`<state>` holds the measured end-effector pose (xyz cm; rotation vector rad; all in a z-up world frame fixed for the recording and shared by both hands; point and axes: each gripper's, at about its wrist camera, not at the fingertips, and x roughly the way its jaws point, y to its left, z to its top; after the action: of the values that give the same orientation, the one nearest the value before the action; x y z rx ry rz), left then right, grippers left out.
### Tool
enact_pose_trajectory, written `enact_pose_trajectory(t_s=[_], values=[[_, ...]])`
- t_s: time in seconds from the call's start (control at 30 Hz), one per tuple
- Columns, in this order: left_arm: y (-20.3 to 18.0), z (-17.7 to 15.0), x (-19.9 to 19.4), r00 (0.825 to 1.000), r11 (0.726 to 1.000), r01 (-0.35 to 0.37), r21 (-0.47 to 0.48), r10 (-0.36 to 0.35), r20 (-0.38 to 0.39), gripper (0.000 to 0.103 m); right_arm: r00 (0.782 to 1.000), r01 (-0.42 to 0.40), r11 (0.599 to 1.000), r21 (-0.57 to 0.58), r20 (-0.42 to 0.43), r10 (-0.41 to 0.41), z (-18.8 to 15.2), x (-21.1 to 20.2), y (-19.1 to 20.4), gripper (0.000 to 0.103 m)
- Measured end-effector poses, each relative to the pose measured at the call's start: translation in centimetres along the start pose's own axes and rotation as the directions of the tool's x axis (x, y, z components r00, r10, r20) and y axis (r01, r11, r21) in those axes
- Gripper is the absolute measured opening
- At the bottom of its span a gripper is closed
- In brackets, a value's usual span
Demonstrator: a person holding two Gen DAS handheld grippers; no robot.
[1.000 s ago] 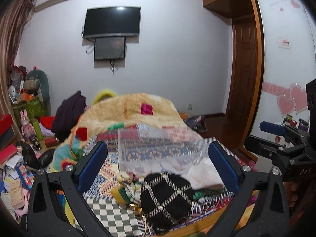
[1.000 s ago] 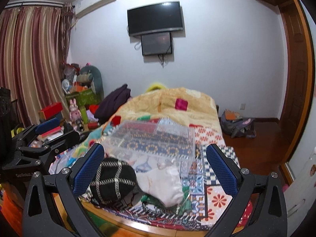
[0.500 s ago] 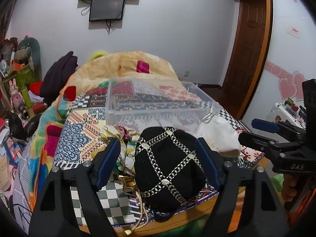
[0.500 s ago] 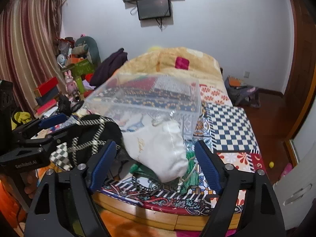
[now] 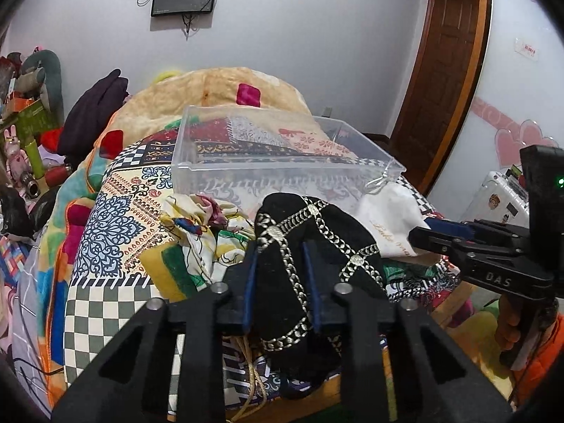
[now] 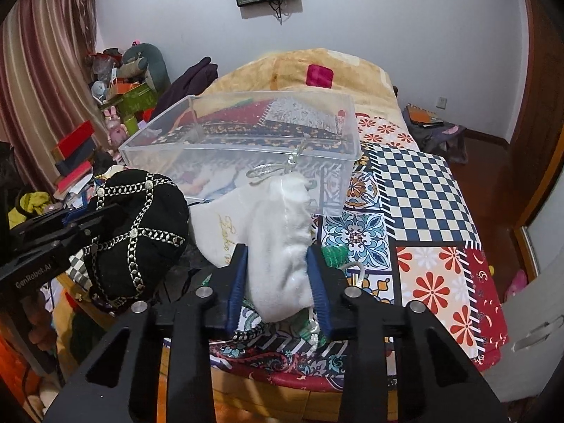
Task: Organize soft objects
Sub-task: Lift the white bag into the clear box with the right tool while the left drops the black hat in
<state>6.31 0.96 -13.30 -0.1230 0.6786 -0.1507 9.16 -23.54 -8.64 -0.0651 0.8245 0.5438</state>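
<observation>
A black pouch with silver chain trim [image 5: 317,239] lies at the bed's near edge; my left gripper [image 5: 280,250] is shut on its near part. It also shows in the right wrist view [image 6: 137,232]. A white drawstring pouch [image 6: 278,239] lies beside it to the right; my right gripper [image 6: 276,257] is shut on it. The white pouch also shows in the left wrist view [image 5: 391,218]. A clear plastic bin [image 5: 282,155], seen too in the right wrist view [image 6: 246,141], stands on the bed just behind both pouches. A floral cloth pouch [image 5: 204,218] lies left of the black one.
The patchwork bedspread [image 6: 416,211] covers the bed, with a beige blanket [image 6: 317,70] heaped at the far end. Clutter and boxes [image 6: 74,155] crowd the floor at the left. A wooden door [image 5: 440,81] is at the right.
Both grippers moved forward and down to the bed's near edge and closed from wide open, the left on the black pouch, the right on the white pouch.
</observation>
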Motion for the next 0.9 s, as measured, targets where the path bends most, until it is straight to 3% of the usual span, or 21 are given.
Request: enact_pose_trajectory(t_s=[0.27,0.67,0.9], values=[[-0.3,0.9,-1.7,0.999,1.0,0.012,0.004,-0.012,0.047,0.014,0.999,-0.014,1.0,0.013,0.048,0.014,0.7,-1.3,-0.1,0.015],[1.3,3.8,-4.8,0.986,0.998,0.015,-0.053,-0.006,0.166,0.011,0.983,-0.026,0.999,0.03,0.184,0.02,2.9,-4.5,-0.1,0.014],[2.9,5.4,-5.0,0.979,0.995,0.005,-0.1,0.016,0.203,0.011,0.98,0.001,0.997,0.072,0.196,-0.015,3.4,-4.4,-1.3,0.014]])
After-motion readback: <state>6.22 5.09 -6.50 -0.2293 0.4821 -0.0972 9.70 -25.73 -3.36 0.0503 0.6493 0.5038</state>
